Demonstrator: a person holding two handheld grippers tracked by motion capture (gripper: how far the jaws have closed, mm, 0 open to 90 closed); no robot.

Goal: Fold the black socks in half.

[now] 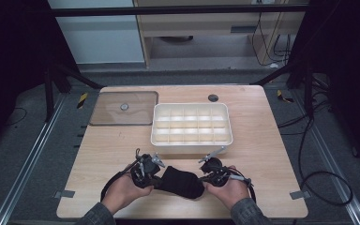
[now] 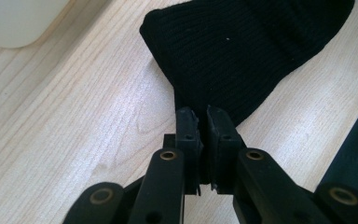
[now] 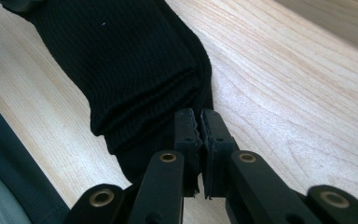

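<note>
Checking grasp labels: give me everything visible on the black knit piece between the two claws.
The black knit piece looks like ribbed fabric, possibly a sock or socks, folded into several layers. It lies flat on the wooden table near the front edge, short of the white compartment tray. The left claw is shut on one end and the right claw is shut on the layered opposite end. A few pale specks of lint show on it.

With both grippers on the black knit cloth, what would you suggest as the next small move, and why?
Probably lift both ends together toward the white divided tray. The left gripper and the right gripper each pinch an end of the black knit cloth, which lies bunched on the table just in front of the tray.
</note>
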